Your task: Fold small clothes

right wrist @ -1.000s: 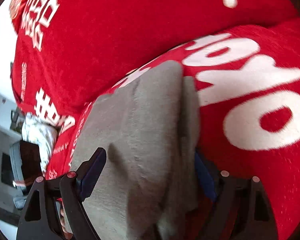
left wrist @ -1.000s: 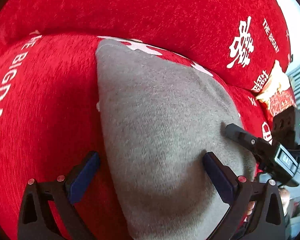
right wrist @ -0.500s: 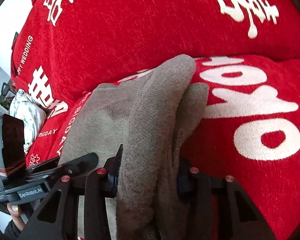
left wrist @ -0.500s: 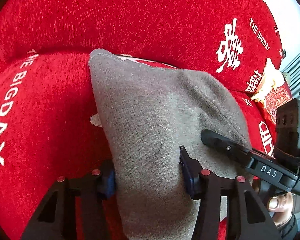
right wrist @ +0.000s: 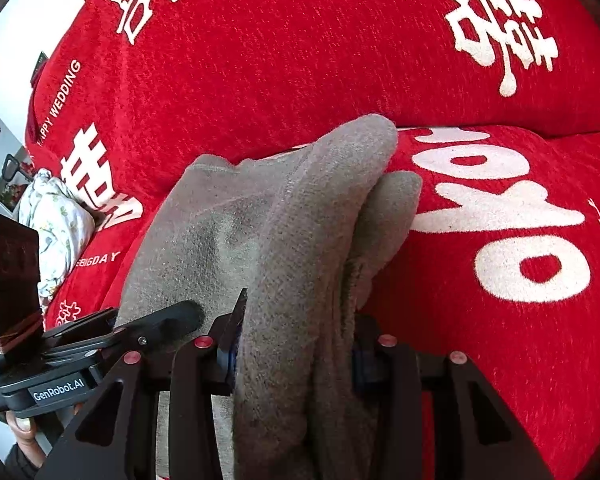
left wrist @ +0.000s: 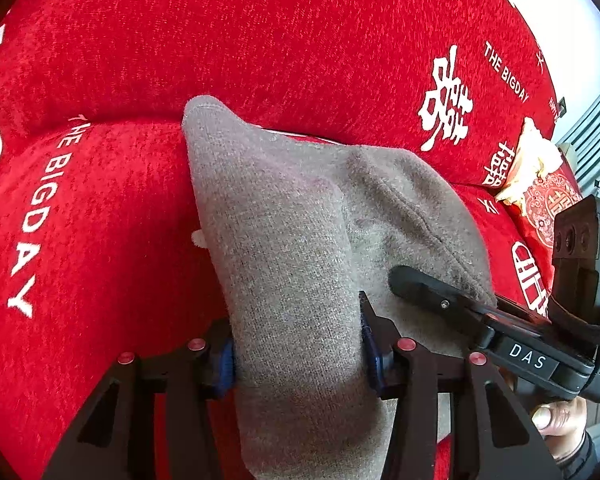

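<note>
A small grey knitted garment lies on a red sofa seat, partly lifted at its near edge. My left gripper is shut on the garment's near left edge. My right gripper is shut on the near right edge, where the grey garment bunches into thick folds. The right gripper also shows in the left wrist view, and the left gripper shows in the right wrist view. The blue pads are mostly hidden by cloth.
The red sofa cover with white lettering forms the seat and the backrest behind the garment. A patterned cushion lies at the far end, seen also as a white floral bundle. A hand holds the right gripper.
Both grippers closed from open onto the garment's near edge a second ago. The gripped edges have since risen, and the cloth has bunched into taller folds.
</note>
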A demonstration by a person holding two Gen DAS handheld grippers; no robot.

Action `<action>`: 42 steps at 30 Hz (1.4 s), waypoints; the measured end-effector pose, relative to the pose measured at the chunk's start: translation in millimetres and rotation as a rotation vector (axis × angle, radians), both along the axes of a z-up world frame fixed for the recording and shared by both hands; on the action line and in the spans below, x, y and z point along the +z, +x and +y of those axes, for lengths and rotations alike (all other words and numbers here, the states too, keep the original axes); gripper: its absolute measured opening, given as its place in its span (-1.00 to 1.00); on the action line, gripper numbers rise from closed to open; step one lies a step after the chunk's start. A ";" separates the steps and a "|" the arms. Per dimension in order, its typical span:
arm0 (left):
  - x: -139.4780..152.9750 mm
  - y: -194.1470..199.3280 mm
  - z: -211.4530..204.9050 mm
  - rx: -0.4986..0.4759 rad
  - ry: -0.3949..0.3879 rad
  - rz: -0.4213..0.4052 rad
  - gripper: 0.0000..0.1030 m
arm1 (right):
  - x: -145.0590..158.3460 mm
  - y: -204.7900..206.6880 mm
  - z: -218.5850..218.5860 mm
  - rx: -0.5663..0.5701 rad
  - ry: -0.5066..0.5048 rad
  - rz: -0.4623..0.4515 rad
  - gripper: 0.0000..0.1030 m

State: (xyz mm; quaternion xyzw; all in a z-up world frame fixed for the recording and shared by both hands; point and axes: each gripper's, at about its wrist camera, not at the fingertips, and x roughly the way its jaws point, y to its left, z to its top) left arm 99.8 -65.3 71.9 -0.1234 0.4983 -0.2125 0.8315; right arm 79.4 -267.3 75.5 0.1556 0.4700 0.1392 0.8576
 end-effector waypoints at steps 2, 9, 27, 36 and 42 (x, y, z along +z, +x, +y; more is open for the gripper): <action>2.0 -4.9 5.2 0.004 -0.002 -0.003 -0.02 | 2.1 -2.5 3.3 0.000 -0.001 -0.002 -0.16; 7.6 -16.7 14.4 0.018 -0.008 -0.013 -0.02 | 9.5 -12.2 11.5 0.006 -0.008 -0.011 -0.16; 17.1 -53.9 46.2 0.037 -0.018 -0.031 -0.02 | 23.6 -46.0 41.8 0.031 -0.026 -0.030 -0.16; 15.6 -76.1 61.1 0.047 -0.019 -0.034 -0.02 | 25.4 -67.5 59.2 0.042 -0.029 -0.032 -0.16; 14.2 -91.5 68.6 0.052 -0.015 -0.035 -0.02 | 24.8 -78.8 66.8 0.050 -0.031 -0.033 -0.16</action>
